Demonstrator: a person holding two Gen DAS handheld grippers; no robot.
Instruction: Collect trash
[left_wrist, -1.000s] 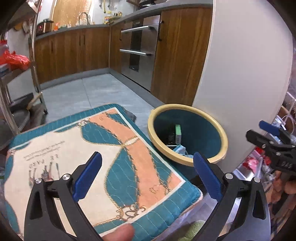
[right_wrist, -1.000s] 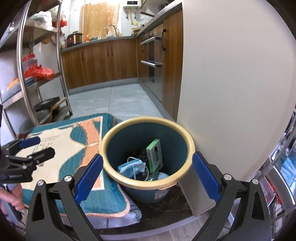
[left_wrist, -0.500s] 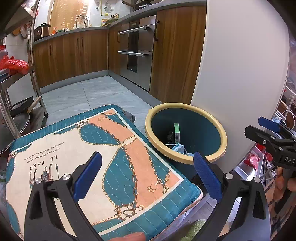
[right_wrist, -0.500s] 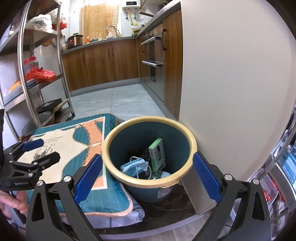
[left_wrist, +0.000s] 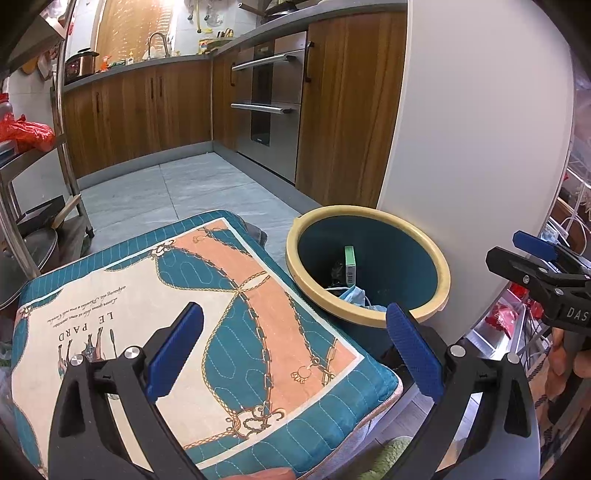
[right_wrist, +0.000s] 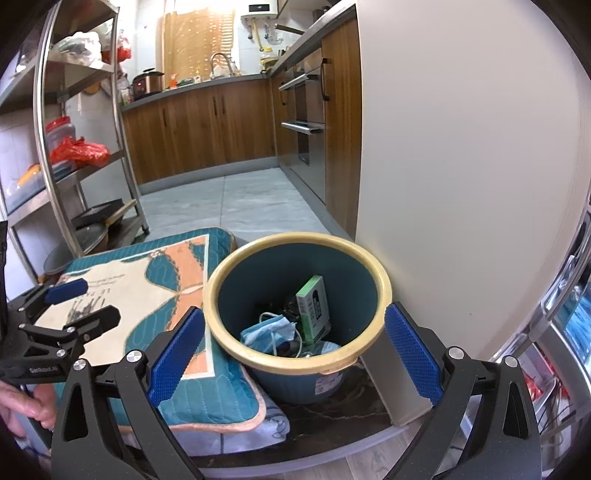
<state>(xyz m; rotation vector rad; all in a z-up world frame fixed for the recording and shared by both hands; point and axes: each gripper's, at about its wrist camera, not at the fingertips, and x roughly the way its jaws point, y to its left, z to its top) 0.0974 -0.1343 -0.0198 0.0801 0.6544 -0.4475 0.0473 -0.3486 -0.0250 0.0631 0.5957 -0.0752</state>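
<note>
A teal trash bin with a yellow rim (right_wrist: 384, 291) (left_wrist: 441, 269) stands on the floor by a cream wall. Inside lie a green box (right_wrist: 313, 308) (left_wrist: 349, 264), a blue face mask (right_wrist: 267, 332) (left_wrist: 352, 295) and dark scraps. My left gripper (left_wrist: 293, 347) is open and empty above a patterned teal cushion (left_wrist: 221, 295), left of the bin. My right gripper (right_wrist: 293, 349) is open and empty, held just in front of the bin. Each gripper shows in the other's view: the left one (right_wrist: 79, 304), the right one (left_wrist: 532, 254).
The cushion (right_wrist: 147, 280) lies on a low seat beside the bin. A steel shelf rack (right_wrist: 88, 155) with a red bag (right_wrist: 79, 149) stands at the left. Wooden kitchen cabinets (left_wrist: 147, 110) and an oven (left_wrist: 269, 96) line the far side across grey floor tiles (right_wrist: 240, 199).
Both grippers have drawn back and up a little, so the bin and cushion look slightly smaller and lower. Both stay open and empty.
</note>
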